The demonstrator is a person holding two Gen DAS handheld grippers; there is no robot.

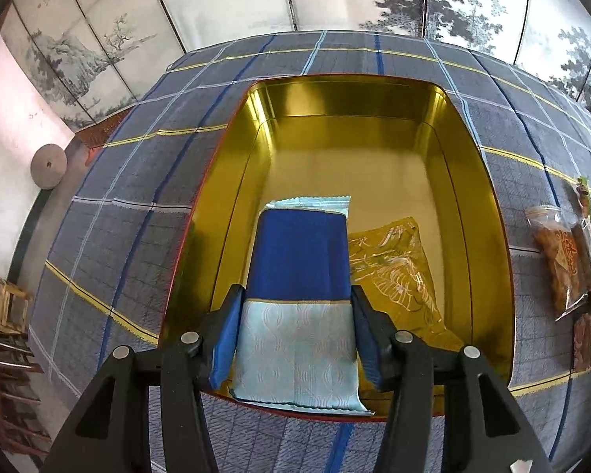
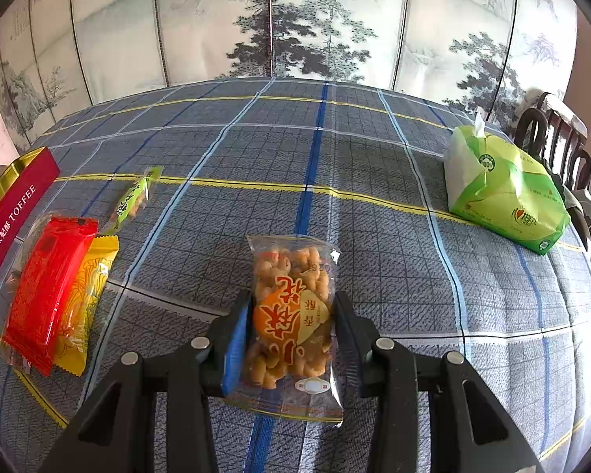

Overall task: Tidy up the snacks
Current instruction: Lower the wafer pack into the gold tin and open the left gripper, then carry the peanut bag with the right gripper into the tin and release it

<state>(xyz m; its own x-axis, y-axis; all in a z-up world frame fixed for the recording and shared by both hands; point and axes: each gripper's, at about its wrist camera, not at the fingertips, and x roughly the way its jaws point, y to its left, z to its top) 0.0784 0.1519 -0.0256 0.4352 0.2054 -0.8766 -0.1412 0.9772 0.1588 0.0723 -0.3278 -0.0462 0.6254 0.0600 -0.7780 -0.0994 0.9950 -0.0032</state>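
Note:
In the left wrist view, my left gripper [image 1: 295,307] is shut on a blue and pale-blue snack packet [image 1: 297,276], held over the near end of an open gold-lined tin [image 1: 488,205]. A mustard-yellow packet [image 1: 394,268] lies flat inside the tin, to the right. In the right wrist view, my right gripper [image 2: 293,315] is shut on a clear bag of fried twists [image 2: 291,315], just above the plaid tablecloth. The tin's red outer wall [image 2: 12,228], marked TOFFEE, shows at the far left.
A red packet [image 2: 47,287] lies on a yellow packet [image 2: 86,295] near the tin, with a slim green packet [image 2: 136,197] behind them. A green tissue pack [image 2: 500,193] stands at the right, with dark chairs [image 2: 563,146] beyond it. More snack packets [image 1: 563,260] lie right of the tin.

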